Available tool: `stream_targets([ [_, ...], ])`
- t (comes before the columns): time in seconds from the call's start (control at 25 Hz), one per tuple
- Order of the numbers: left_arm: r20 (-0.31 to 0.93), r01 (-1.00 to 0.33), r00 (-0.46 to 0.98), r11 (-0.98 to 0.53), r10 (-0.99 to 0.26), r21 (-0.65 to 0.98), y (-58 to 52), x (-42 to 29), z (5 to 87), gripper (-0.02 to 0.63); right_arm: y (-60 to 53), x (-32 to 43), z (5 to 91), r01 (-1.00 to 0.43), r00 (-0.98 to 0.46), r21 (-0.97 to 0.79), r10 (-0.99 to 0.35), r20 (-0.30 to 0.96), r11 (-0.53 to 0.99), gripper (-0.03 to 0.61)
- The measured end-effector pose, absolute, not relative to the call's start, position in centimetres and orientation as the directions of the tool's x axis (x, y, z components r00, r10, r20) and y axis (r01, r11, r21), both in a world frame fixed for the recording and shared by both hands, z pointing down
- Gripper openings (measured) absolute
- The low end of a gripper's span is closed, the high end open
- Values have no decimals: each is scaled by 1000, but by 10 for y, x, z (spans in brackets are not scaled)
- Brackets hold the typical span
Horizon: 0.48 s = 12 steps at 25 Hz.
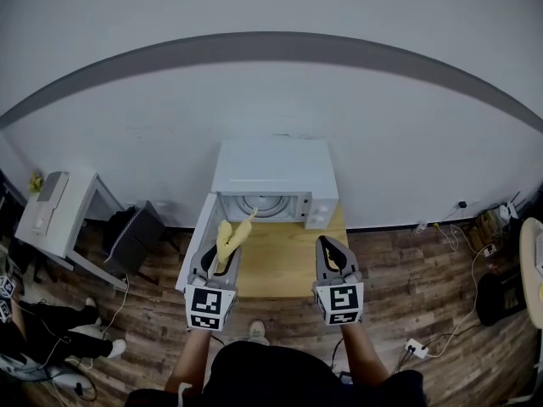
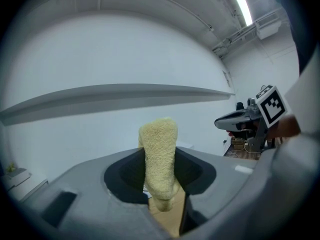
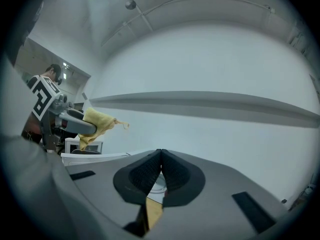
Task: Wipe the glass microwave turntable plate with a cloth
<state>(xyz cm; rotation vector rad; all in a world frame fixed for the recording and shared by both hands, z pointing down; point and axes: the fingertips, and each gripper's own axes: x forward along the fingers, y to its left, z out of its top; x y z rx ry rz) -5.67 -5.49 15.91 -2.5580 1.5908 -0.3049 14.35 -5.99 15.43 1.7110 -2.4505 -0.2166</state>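
Head view is showing the left gripper (image 1: 222, 259) clamping a yellow cloth (image 1: 233, 234), holding it up before the open microwave (image 1: 273, 172) at frame centre, probably lining up to reach inside. The glass plate (image 1: 265, 207) is sitting inside the microwave, well apart from the cloth. The right gripper (image 1: 333, 257) is hovering at lower right, jaws pressed together on nothing, likely kept free for steadying. Both are hanging over the wooden table (image 1: 280, 274); the door (image 1: 197, 237) is standing open at left.

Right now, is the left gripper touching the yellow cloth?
Touching. In its own view the left gripper has both jaws pressed on the yellow cloth, which sticks up between them.
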Motion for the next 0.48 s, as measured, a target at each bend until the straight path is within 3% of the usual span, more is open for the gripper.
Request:
stream_targets([
  [0.48,103,-875,429,-441,-897,-199,-46,-55,161,138,-50,128,154,-911,-361,203,-932,28,359,11],
])
